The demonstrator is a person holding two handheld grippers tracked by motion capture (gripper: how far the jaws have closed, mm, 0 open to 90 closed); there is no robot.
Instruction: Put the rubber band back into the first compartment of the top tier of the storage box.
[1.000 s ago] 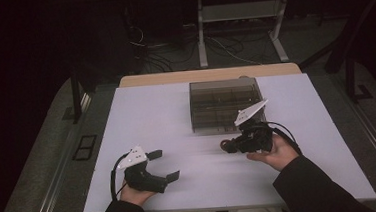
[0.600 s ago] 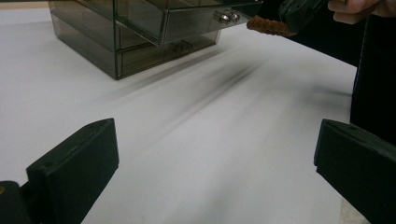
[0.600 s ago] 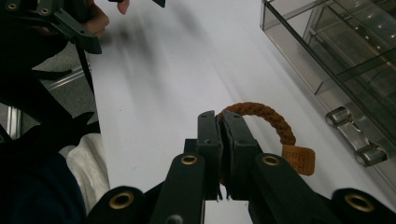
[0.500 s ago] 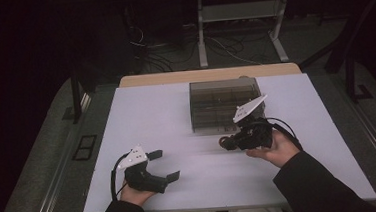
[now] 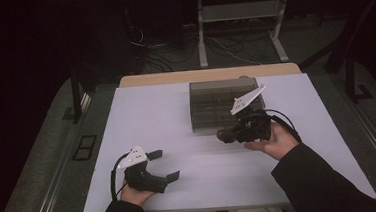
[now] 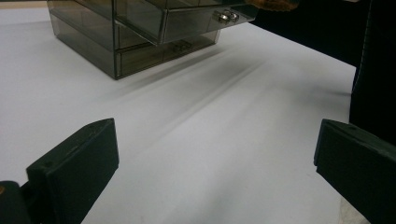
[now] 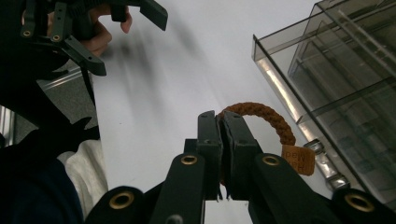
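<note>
The right gripper (image 7: 220,122) has its jaws pinched together on a brown braided bracelet (image 7: 261,115), whose loop arcs out to one side of the jaw tips with a small leather tag hanging from it. Just past the loop stands the smoked clear drawer organizer (image 5: 223,103), one drawer (image 6: 187,21) pulled out, its metal knob (image 7: 327,161) close beside the tag. The step in hand looks like carrying the bracelet to that open drawer; the next move calls for bringing the loop above the drawer's rim before letting go. The left gripper (image 5: 161,165) rests well apart at the near edge of the white table (image 5: 166,112), jaws wide and empty.
</note>
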